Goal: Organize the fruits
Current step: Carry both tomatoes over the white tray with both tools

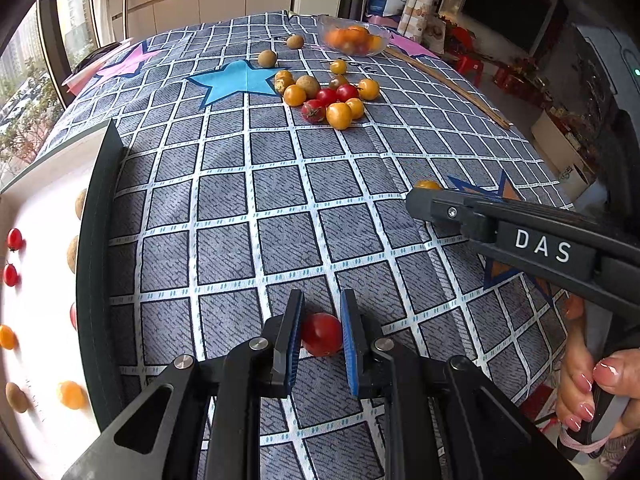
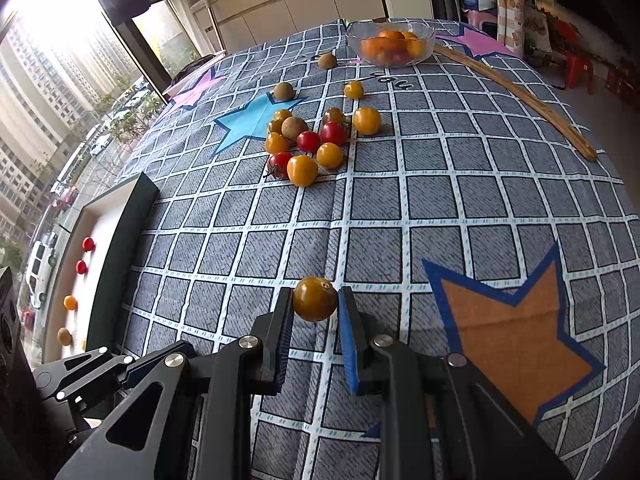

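Note:
My left gripper [image 1: 321,308] is shut on a red cherry tomato [image 1: 321,334], held above the checked tablecloth. My right gripper [image 2: 315,300] is shut on a brownish-yellow tomato [image 2: 315,298]; in the left wrist view it reaches in from the right with the tomato [image 1: 427,184] just showing behind its tip. A pile of red and yellow tomatoes and brown fruits [image 1: 326,98] [image 2: 310,144] lies further back on the cloth. A white tray with a dark rim [image 1: 96,264] [image 2: 120,240] at the left holds several sorted fruits.
A glass bowl of oranges [image 1: 354,36] [image 2: 390,42] stands at the far end. A wooden stick [image 1: 452,86] [image 2: 520,92] lies along the right side. A person's hand [image 1: 592,384] grips the right gripper's handle. The table's edge drops off on the right.

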The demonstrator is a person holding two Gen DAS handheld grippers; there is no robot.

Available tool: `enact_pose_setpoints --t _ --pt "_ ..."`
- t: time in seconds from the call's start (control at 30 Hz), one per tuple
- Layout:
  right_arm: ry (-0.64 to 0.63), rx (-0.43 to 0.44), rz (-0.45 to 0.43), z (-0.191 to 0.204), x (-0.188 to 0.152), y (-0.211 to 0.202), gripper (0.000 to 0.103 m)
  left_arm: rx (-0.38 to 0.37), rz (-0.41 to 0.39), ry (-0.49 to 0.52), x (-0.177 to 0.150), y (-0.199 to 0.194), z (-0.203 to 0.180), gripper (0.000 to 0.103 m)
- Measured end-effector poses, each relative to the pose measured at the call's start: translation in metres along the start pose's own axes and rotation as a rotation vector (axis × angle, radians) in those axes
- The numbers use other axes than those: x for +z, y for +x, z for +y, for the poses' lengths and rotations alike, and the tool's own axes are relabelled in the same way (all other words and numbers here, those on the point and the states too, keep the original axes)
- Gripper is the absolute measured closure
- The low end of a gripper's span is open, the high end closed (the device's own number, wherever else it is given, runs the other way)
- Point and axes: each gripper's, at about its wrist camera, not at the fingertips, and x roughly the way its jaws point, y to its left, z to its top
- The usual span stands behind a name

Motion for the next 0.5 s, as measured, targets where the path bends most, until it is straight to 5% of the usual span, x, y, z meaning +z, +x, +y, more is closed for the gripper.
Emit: enact_pose_setpoints --t 0.5 --pt "0.017 -0.007 0.002 0.009 -0.032 -0.026 0.079 -0.015 -0.04 -0.008 -0.02 -0.032 0.003 0.083"
